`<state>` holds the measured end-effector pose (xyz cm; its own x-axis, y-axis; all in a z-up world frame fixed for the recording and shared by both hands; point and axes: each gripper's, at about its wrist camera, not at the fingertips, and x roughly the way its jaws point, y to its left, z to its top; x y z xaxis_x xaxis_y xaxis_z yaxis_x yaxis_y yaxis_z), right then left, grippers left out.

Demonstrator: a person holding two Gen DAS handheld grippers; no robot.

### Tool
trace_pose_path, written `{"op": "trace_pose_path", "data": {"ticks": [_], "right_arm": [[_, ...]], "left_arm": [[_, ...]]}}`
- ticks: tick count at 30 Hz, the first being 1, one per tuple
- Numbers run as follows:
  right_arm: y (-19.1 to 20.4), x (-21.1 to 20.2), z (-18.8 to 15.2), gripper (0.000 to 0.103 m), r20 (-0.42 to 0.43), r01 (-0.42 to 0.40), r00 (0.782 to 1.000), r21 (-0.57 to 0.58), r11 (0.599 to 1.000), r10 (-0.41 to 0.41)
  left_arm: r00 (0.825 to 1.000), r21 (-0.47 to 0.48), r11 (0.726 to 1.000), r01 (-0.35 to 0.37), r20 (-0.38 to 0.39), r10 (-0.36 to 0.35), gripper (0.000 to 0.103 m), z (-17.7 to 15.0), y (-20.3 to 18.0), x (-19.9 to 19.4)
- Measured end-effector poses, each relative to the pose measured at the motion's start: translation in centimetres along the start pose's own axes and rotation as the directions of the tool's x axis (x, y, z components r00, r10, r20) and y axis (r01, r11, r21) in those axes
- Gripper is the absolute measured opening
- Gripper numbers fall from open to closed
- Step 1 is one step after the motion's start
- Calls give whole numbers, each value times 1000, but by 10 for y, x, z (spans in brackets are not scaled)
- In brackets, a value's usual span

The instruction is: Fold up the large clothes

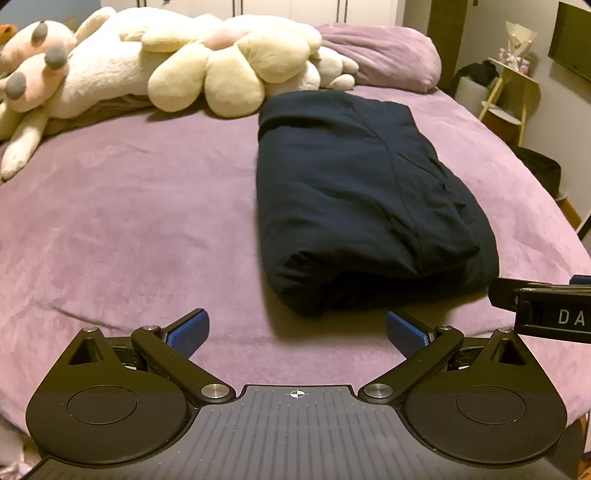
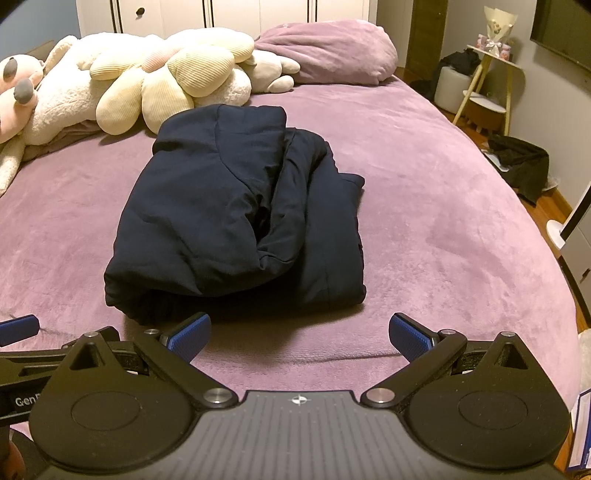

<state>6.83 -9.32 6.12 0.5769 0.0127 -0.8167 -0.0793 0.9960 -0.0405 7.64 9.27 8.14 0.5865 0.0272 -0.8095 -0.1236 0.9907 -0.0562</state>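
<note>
A: Start nearest. What are the claws doing?

B: The left black two-finger gripper with blue ribbed pads (image 1: 297, 329) has its fingers spread wide, nothing between them. It hangs just above the mauve plush bedspread (image 1: 129, 221), on the near side of the dark navy padded garment (image 1: 365, 192) and slightly to the garment's left.

A: And the other one?

B: The right black two-finger gripper with blue ribbed pads (image 2: 299, 332) is likewise spread apart and holds nothing. It sits near the garment's front edge, without touching it. The left tool's blue tip shows at the left border of the right wrist view; the right tool's black body, with white letters, pokes in at the right border of the left wrist view.

A: Where is the garment itself?

B: Lying on the bedspread, folded into a thick oblong bundle, its rounded fold facing the grippers. From the right wrist view, a lower layer sticks out on the bundle's right side.

A: Beyond it?

B: Just behind the garment's far end lies a cream flower-shaped plush cushion (image 2: 166, 85), resting on a large white stuffed animal (image 2: 62, 99). To the right of the cushion, behind the garment, sits a mauve plush pillow (image 2: 332, 48). Behind all that, white cupboard doors (image 2: 221, 14).
</note>
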Motion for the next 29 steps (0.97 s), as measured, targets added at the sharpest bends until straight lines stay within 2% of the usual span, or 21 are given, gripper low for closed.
{"op": "trace_pose_path", "data": {"ticks": [13,17,29], "right_arm": [[-1,0,0,103,-1,1,1000,0,1000,-1],[-1,0,0,103,-2,3,1000,7,1000,-3],[-2,0,-2,103,-2,14,1000,20,1000,-14]], "left_arm": [[999,2,1000,-19,36,19,103,-3,-1,0],[1000,2,1000,-5,30,5,103,-2,-1,0],[999,32,999,-33,32,32,103,-3,-6,1]]}}
